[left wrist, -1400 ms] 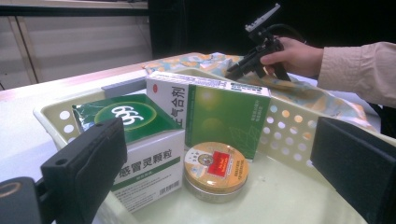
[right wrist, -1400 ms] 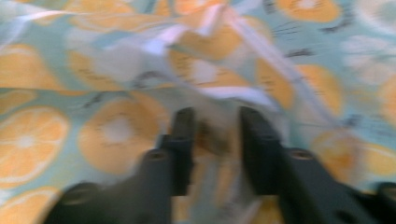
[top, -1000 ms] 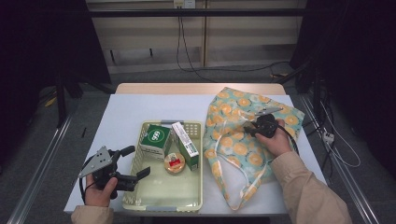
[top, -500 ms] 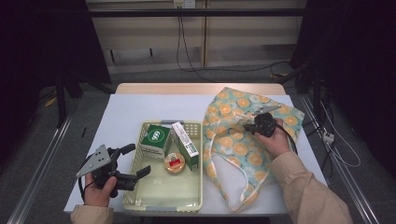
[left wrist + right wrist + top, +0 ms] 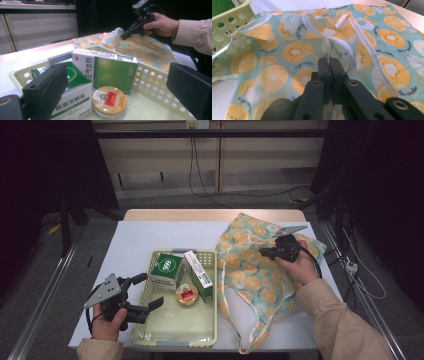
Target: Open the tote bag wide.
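Observation:
A teal cloth bag (image 5: pixel 250 270) printed with orange slices lies on the right of the table. My right gripper (image 5: pixel 262 252) is shut on the bag's white-trimmed rim (image 5: pixel 342 43), with a fold of fabric pinched between the jaws (image 5: pixel 329 62) and lifted a little. A pale green basket (image 5: pixel 175 340) holds a green-and-white box (image 5: pixel 165 268), a taller green box (image 5: pixel 199 272) and a round tin (image 5: pixel 186 294). My left gripper (image 5: pixel 148 291) stands open at the basket's left rim, its jaws (image 5: pixel 117 85) wide apart and pointing at the boxes and tin (image 5: pixel 108 100), touching nothing.
The white table top (image 5: pixel 135 240) has bare room behind the basket. Rails run along the floor on both sides, and cables hang at the far wall. The bag's white handles (image 5: pixel 240 340) trail toward the front edge.
The right gripper has risen slightly, pulling the bag's rim up with it. The left gripper has stayed put.

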### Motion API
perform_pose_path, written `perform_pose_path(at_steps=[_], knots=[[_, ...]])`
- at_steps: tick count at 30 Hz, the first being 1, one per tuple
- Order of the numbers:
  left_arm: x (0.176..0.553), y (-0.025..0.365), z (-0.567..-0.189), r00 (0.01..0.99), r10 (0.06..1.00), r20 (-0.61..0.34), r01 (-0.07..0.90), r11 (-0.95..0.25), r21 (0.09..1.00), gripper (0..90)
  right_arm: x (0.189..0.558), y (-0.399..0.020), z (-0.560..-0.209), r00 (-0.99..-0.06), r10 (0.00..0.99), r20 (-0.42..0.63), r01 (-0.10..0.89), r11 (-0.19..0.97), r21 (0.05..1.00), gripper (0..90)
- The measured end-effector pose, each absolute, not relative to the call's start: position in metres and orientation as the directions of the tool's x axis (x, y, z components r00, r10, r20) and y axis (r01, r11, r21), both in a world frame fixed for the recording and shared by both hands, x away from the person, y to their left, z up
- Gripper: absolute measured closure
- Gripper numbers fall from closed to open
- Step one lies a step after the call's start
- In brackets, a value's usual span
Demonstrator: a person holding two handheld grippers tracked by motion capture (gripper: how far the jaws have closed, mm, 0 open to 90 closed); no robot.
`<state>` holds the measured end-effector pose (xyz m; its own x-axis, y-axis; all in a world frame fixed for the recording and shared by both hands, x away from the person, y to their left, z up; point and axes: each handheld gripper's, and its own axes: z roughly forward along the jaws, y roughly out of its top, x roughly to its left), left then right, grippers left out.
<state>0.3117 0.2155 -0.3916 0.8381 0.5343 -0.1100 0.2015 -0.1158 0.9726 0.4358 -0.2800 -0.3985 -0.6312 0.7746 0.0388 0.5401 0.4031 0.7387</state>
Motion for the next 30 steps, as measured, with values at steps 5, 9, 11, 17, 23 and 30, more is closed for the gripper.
perform_pose_path(at_steps=[5,9,11,17,23,30], knots=[[0.312,0.214,-0.392,0.838,0.533,-0.117,0.208,-0.113,0.972,3.5,0.434,-0.290,-0.394,-0.612,0.790,0.044,0.553,0.387,0.738,89.3],[0.312,0.213,-0.390,0.842,0.528,-0.112,0.204,-0.120,0.972,3.6,0.431,-0.296,-0.390,-0.608,0.793,0.047,0.552,0.379,0.742,89.4],[0.313,0.212,-0.389,0.844,0.524,-0.109,0.201,-0.122,0.972,3.5,0.430,-0.296,-0.388,-0.608,0.793,0.046,0.551,0.379,0.743,89.4],[0.314,0.206,-0.386,0.851,0.511,-0.119,0.211,-0.126,0.969,3.5,0.429,-0.295,-0.384,-0.607,0.794,0.037,0.551,0.387,0.740,89.4],[0.318,0.201,-0.378,0.861,0.496,-0.109,0.209,-0.150,0.966,3.5,0.429,-0.292,-0.385,-0.611,0.791,0.035,0.553,0.394,0.734,89.3],[0.326,0.183,-0.362,0.879,0.467,-0.100,0.220,-0.209,0.953,3.6,0.431,-0.291,-0.384,-0.608,0.793,0.043,0.559,0.390,0.732,89.3]])
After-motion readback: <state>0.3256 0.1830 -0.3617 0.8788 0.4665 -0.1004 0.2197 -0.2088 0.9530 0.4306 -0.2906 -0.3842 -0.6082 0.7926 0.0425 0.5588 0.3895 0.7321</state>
